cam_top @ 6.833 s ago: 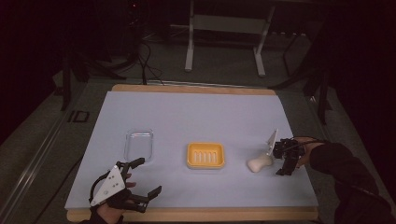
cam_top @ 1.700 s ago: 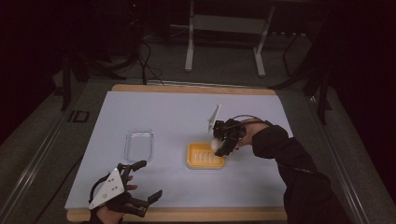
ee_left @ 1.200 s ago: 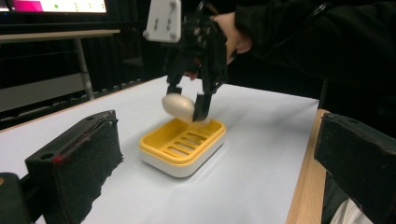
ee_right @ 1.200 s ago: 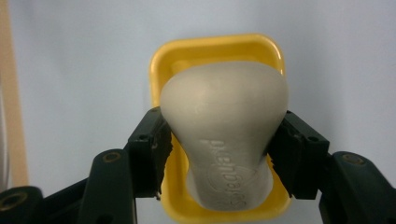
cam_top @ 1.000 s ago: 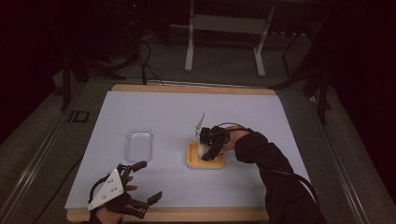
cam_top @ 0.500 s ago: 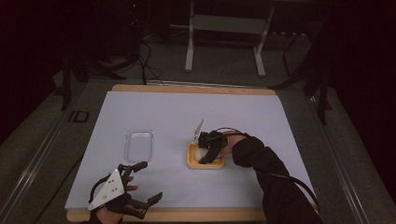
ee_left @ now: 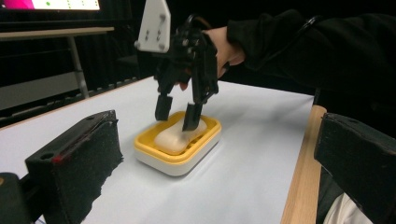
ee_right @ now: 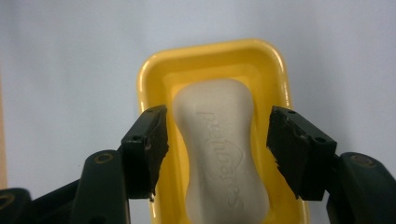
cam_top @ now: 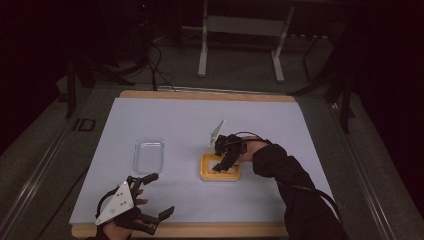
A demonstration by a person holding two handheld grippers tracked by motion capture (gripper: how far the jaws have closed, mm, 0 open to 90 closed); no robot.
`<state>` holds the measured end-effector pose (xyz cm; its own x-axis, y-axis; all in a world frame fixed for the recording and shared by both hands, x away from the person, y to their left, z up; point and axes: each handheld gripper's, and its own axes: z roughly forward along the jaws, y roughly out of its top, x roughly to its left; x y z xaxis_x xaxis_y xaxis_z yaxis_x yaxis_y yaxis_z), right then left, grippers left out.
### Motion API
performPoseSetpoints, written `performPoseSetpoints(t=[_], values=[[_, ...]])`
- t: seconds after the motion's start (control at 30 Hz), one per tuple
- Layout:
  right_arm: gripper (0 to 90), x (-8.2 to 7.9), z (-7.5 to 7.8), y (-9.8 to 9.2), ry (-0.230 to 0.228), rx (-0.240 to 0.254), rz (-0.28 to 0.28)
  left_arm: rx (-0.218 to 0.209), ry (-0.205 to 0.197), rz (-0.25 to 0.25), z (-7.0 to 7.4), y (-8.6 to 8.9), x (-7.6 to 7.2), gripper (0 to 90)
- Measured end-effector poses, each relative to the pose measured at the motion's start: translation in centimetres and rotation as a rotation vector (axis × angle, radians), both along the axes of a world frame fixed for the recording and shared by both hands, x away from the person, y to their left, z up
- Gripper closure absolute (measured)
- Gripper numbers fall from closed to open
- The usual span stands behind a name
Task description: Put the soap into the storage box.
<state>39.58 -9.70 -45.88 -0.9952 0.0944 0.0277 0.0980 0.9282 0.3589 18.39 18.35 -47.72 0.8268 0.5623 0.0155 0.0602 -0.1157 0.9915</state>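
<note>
The pale, rounded bar of soap (ee_right: 222,154) lies lengthwise in the yellow plastic soap dish with a white base (ee_left: 212,128), which stands near the middle of the pale blue table (cam_top: 165,115). That part of the work looks done: the bar rests on the dish floor, and neither pad touches it. The right hand-held gripper (ee_right: 217,151) hangs just above the dish, its jaws having just been opening; they now stand apart on either side of the bar, with a clear gap on each side. What seems left is to lift this gripper clear; the clear, shallow plastic lid-like tray (cam_top: 149,154), lying to the left of the dish and apart from it, is untouched and may be meant to go on next, though that is a guess.

The right forearm, in a dark sleeve (cam_top: 280,165), reaches in from the near right, with the gripper tipped downward over the dish. The left hand-held gripper (cam_top: 155,195) rests low at the near left corner of the table, jaws wide apart and empty, pointing toward the dish from well away.
</note>
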Motion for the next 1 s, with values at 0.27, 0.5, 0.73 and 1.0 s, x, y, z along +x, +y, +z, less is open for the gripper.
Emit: performPoseSetpoints(t=[0.27, 0.5, 0.73, 1.0], values=[[30.4, -0.6, 1.4, -0.9, -0.015, 0.015, -0.043, 0.002, 0.001, 0.001, 0.0, 0.0, 0.0, 0.7], [19.5, -1.0, 2.0, -2.2, -0.061, 0.058, -0.128, 0.003, 0.002, 0.002, 0.0, 0.0, 0.0, 0.7], [12.9, -0.4, 2.5, -4.7, -0.049, 0.129, -0.256, 0.005, 0.002, 0.003, 0.0, 0.0, 0.0, 0.8], [13.8, -0.4, 2.6, -7.2, -0.093, 0.166, -0.407, 0.005, 0.003, 0.004, 0.0, -0.1, 0.0, 0.8]])
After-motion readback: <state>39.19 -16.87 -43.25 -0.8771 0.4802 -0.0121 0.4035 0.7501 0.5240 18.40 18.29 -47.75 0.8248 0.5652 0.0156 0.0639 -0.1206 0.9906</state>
